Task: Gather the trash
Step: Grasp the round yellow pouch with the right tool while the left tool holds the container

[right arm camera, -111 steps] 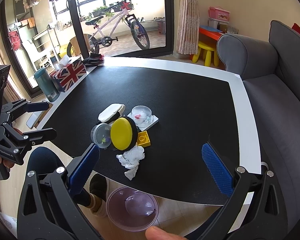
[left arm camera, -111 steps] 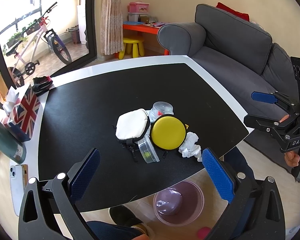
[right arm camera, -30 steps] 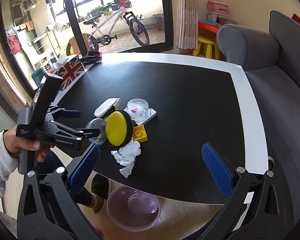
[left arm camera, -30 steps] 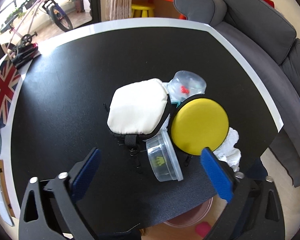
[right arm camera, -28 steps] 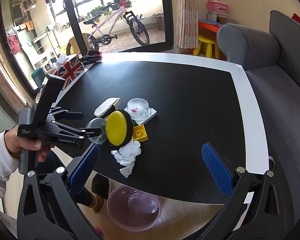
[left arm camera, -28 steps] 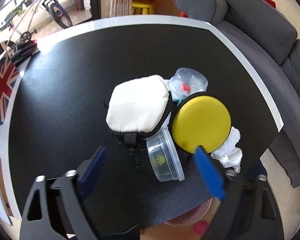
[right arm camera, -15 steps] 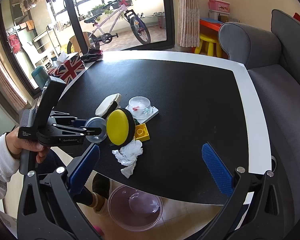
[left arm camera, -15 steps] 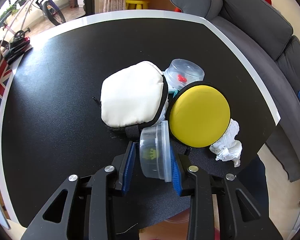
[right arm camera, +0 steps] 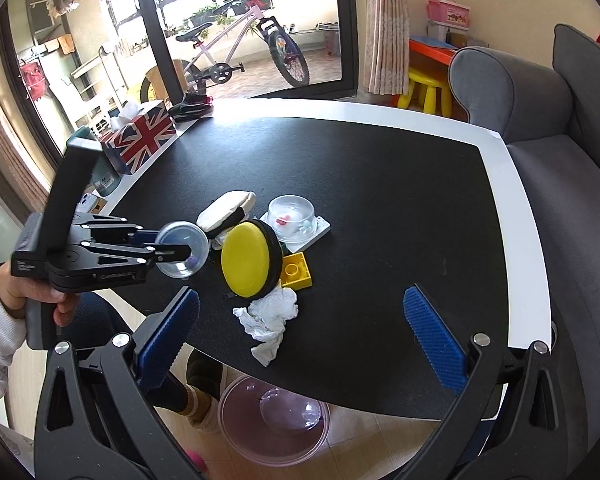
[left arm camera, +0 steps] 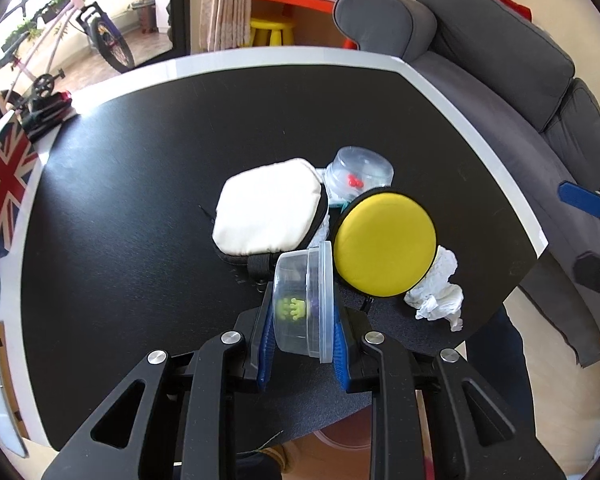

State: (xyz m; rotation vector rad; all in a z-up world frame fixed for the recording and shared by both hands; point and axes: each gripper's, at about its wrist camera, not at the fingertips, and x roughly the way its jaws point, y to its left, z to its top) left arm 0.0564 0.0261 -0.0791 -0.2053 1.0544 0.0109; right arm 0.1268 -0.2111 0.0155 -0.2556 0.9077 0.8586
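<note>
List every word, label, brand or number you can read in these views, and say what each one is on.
"GenRobot.AI": white lettering along the side of the left claw, as I read it; it is small.
Small white print on the left claw's handle block: too small to read.
Label on the teal bottle: blurred, unreadable.
Picture label on the pink storage box: too small to read.
Union Jack tissue box: a flag pattern, no words.
</note>
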